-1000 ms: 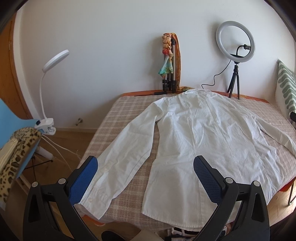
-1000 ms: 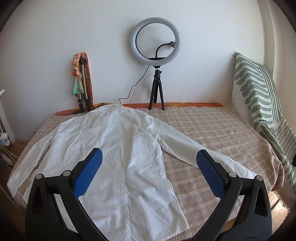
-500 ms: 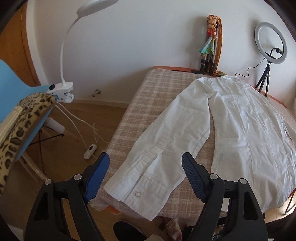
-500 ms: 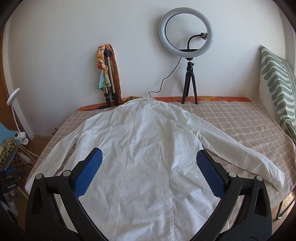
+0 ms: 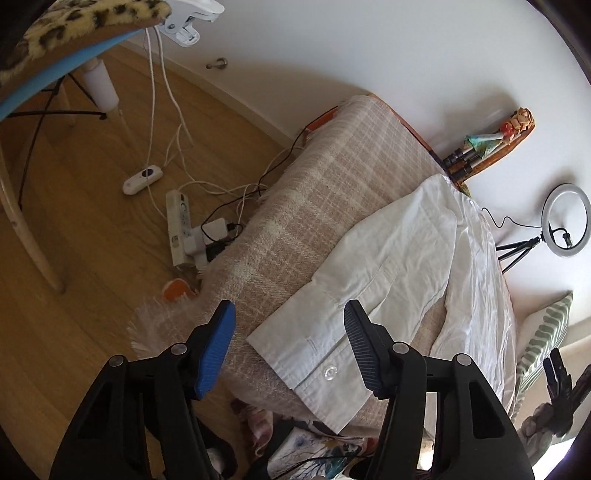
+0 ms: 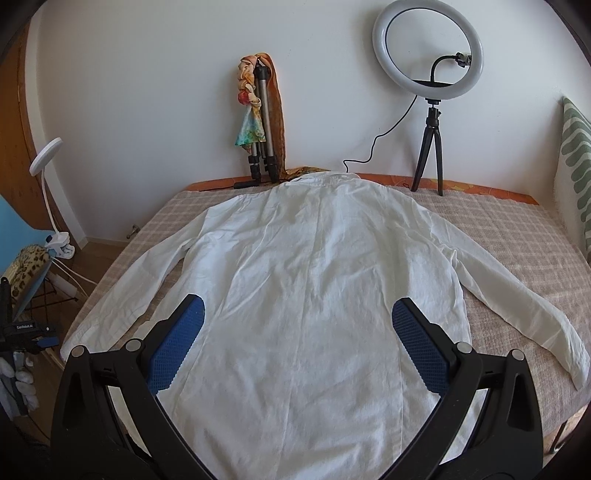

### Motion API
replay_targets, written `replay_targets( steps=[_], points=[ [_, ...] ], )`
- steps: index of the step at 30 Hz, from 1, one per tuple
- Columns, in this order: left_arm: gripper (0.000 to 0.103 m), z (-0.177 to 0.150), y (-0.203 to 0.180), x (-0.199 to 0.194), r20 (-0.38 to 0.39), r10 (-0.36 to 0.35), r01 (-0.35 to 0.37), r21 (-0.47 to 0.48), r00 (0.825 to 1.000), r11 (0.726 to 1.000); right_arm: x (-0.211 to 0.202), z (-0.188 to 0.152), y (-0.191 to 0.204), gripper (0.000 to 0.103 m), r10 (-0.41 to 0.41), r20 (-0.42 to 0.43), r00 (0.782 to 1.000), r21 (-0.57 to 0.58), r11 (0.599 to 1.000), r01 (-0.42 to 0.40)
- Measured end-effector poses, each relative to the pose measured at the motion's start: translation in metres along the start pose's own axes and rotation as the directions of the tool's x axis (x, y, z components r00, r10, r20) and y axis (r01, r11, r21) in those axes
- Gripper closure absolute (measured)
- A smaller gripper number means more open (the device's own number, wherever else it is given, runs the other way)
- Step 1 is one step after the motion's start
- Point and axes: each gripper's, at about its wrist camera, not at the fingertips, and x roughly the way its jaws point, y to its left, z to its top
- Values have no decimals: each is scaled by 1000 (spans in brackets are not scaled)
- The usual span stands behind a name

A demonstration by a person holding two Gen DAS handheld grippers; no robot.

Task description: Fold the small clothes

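Left wrist view: we see the left gripper (image 5: 290, 328), black frame with blue ribbed pads, tilted steeply down over the near left corner of the bed (image 5: 295, 206), which is covered by a beige checked blanket. Its jaws have just been closing and now stand about half open. The buttoned cuff (image 5: 317, 369) of the white long-sleeved cotton shirt (image 5: 424, 251) lies below and between the two fingers; pads not pressing on it, nothing held. That sleeve runs along the left edge of the bed up to the shirt body. On the wooden floor beside the bed lie a white power strip (image 5: 177, 229) and tangled cables. The blue chair with a leopard-print cushion (image 5: 74, 22) sits at top left. The round white ring light on a black tripod (image 5: 565, 225) stands at the far edge.

Right wrist view: we see the right gripper (image 6: 297, 332), same black and blue build, fingers spread wide and empty, above the lower back of the shirt. The shirt is spread flat, back up, in the middle of the bed, collar at the far edge, both sleeves angled out toward the near corners. Ring light at the far right edge; a folded grey tripod draped with a colourful scarf (image 6: 258, 122) leans on the wall at the far edge. A green-striped white pillow (image 6: 576, 158) stands at the right edge. A white clip lamp (image 6: 48, 192) is on the left.
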Motion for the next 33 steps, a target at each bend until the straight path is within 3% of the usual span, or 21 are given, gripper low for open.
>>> replay_targets(
  steps=[3,7,10,11,12,13,16,20,23,29,33],
  points=[
    [44,-4,-3,7,-22,-1,2,16,1000,1000,-2,1,-4,0,3,4,1000,11,1000,-3],
    [44,-8,-14,12,-16,56,-54,99,998,994,-5,2,-7,0,8,7,1000,18,1000,-8],
    [59,-12,-26,17,7,121,-120,179,993,976,-7,2,-9,0,10,11,1000,22,1000,-11],
    [69,-13,-30,17,23,140,-142,210,990,967,-8,3,-9,0,11,12,1000,22,1000,-11],
    [89,-13,-32,18,30,137,-140,228,990,964,-8,3,-10,0,12,13,1000,22,1000,-13],
    [95,-13,-31,18,25,111,-114,223,994,968,-9,3,-9,0,14,13,1000,22,1000,-15],
    [98,-13,-31,15,34,33,-39,191,999,981,-10,3,-7,0,19,12,1000,15,1000,-19],
    [99,-16,-50,1,93,-17,-6,242,995,970,-9,3,-4,0,49,-9,999,1,999,-49],
    [99,-18,-70,-10,121,-80,44,273,989,961,-8,6,-3,0,122,-48,991,15,992,-121],
    [99,-35,-134,-27,139,-192,116,427,971,897,-7,40,-4,0,262,-97,960,48,965,-258],
    [100,-57,-172,-34,122,-270,171,515,955,840,14,79,4,13,381,-153,912,81,924,-373]
  ],
)
